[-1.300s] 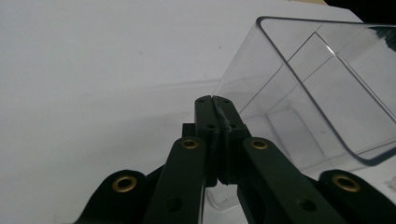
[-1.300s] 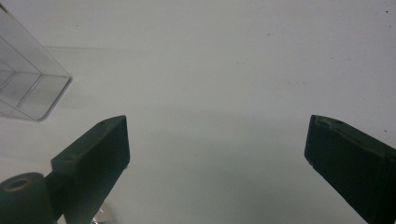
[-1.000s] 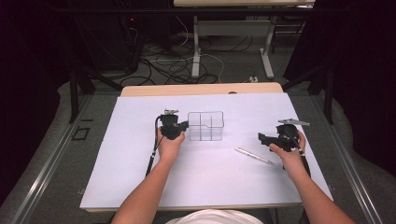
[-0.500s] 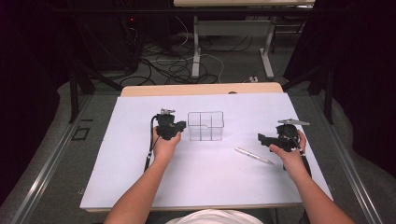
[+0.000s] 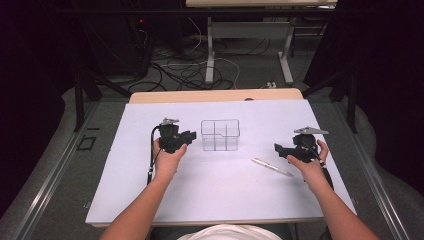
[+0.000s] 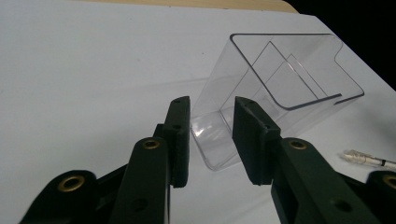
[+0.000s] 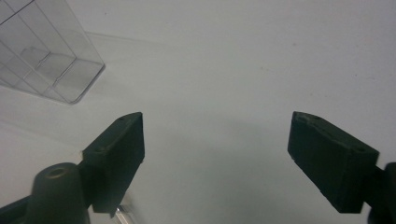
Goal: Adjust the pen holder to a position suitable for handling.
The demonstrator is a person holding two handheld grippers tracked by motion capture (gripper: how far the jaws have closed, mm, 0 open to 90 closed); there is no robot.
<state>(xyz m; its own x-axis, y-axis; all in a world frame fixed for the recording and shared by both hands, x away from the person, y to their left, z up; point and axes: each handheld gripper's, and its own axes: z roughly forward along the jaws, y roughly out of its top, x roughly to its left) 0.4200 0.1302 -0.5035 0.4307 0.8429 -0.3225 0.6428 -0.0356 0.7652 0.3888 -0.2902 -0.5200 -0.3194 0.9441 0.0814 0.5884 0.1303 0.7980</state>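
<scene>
Clear plastic box w/ inner dividers (image 5: 220, 135) stands upright on white tabletop sheet (image 5: 125, 195), approx. centre, betw. the 2 grippers.

L gripper (image 5: 192, 136): black, held in L hand (image 5: 167, 157), just beside box's L wall, tips pointing at it. In L gripper view the 2 black pads (image 6: 180, 140) stand a narrow gap apart; jaws have just been opening. Nothing pinched: box (image 6: 280, 88) lies beyond the tips, its near bottom corner seen thru the gap, pads not pressing on it. Contact w/ box wall: can't tell from high view.

R gripper (image 5: 276, 148): black, grey 3-cornered plate on top, held in R hand (image 5: 310, 165) near R edge of sheet, tips pointing L toward box, well apart from it. R gripper view: pads (image 7: 116, 154) spread wide, bare white surface betw. them, nothing held or touched; jaws have just been closing somewhat. Corner of box (image 7: 51, 60) at upper L of that view.

Slim silver-white pen (image 5: 272, 167) lies flat on sheet, diag., betw. box and R gripper, near R gripper tips, not touching either. Its tip also at R edge of L gripper view (image 6: 369, 160).

Surface: white sheet covers most of a light wood table (image 5: 215, 95); wood strip exposed along far edge.

Room: dark; grey floor w/ tangle of cables (image 5: 185, 70) behind table; legs of a 2nd table (image 5: 287, 55) farther back.
</scene>
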